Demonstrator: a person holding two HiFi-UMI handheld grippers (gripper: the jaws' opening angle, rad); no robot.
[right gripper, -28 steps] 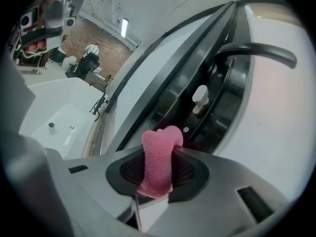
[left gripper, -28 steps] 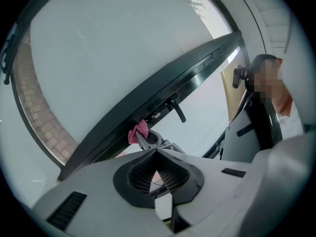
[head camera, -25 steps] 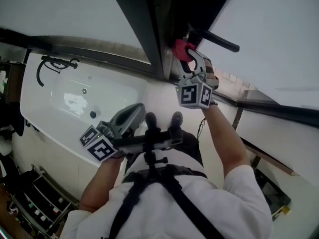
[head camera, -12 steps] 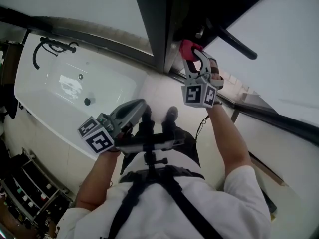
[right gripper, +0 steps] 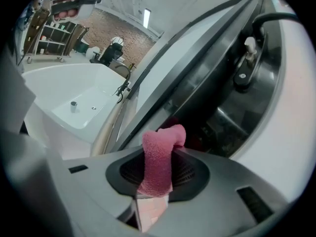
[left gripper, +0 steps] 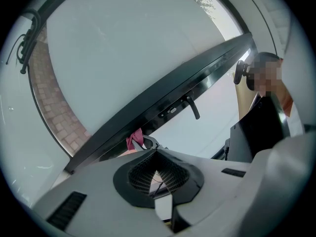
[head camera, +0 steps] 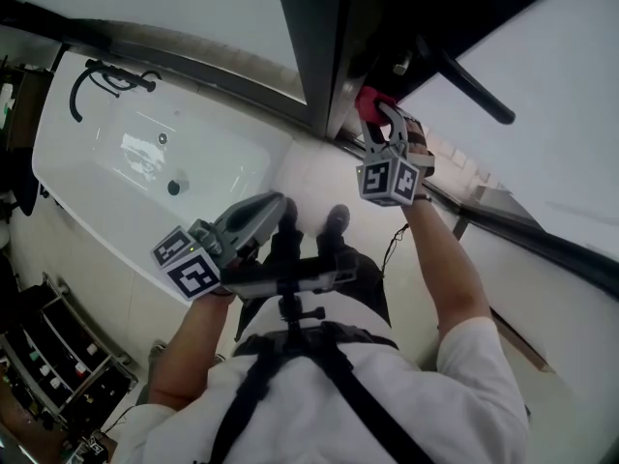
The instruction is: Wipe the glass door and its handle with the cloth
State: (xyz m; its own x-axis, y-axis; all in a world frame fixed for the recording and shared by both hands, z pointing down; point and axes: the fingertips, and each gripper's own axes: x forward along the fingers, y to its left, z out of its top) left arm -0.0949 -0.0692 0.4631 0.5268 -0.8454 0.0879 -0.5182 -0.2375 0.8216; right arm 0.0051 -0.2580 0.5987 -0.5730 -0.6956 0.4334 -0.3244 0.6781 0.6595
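My right gripper point(head camera: 379, 116) is raised to the glass door's dark frame point(head camera: 319, 46) and is shut on a pink cloth point(head camera: 371, 102). The cloth point(right gripper: 159, 162) sticks up between the jaws and touches the frame edge just below the black lever handle point(head camera: 466, 85). That handle point(right gripper: 244, 65) lies to the upper right of the cloth. The frosted glass pane point(head camera: 551, 75) spreads to the right. My left gripper point(head camera: 274, 209) hangs low by the waist, shut on nothing. In the left gripper view its pads point(left gripper: 148, 174) meet, with the cloth point(left gripper: 134, 139) and handle point(left gripper: 192, 107) beyond.
A white bathtub point(head camera: 116, 177) with a black tap point(head camera: 102, 77) lies to the left on the tiled floor. A dark shelf rack point(head camera: 58, 375) stands at the lower left. The person's shoes point(head camera: 334, 222) stand near the door's bottom rail.
The right gripper with the cloth has slid slightly along the frame edge below the handle. The left gripper has stayed at the waist.
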